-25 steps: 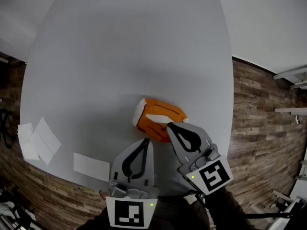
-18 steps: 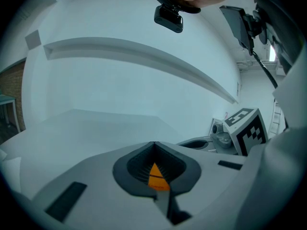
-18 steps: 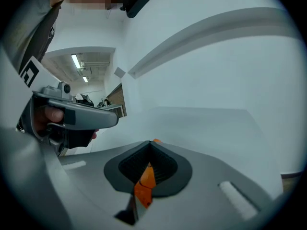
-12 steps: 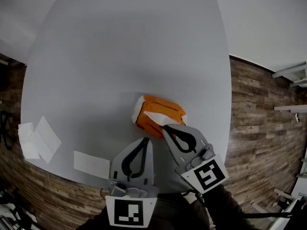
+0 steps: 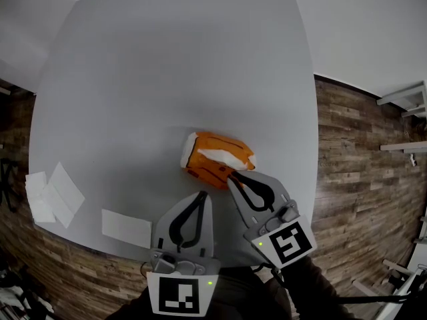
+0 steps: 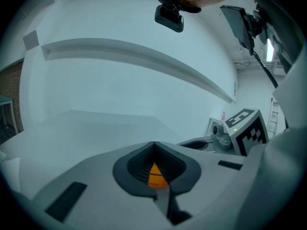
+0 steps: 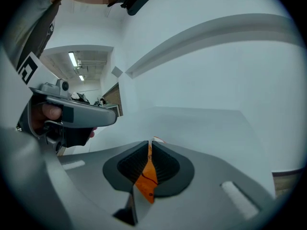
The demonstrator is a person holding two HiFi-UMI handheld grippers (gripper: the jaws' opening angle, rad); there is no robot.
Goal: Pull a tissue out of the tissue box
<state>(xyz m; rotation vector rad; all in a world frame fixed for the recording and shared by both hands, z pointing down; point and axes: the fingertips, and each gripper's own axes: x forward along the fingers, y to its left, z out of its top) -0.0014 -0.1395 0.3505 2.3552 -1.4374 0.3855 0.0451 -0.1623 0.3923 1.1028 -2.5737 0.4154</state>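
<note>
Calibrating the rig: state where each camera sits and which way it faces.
Head view: on the person's head, facing steeply down at table, tissue box, left gripper and right gripper.
Left gripper view: rides that gripper, along its shut jaws; right gripper alongside.
Right gripper view: likewise, along its opening jaws, nothing gripped; left gripper and hand alongside.
Shared: tissue box.

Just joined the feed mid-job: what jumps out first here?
The orange tissue pack near the middle of the grey table stands out first. The right gripper has its tip at the pack's near edge, jaws opening to a slit that shows orange, nothing clearly pinched; the left gripper sits shut beside it. Loose white sheets lie at the table's left edge.
</note>
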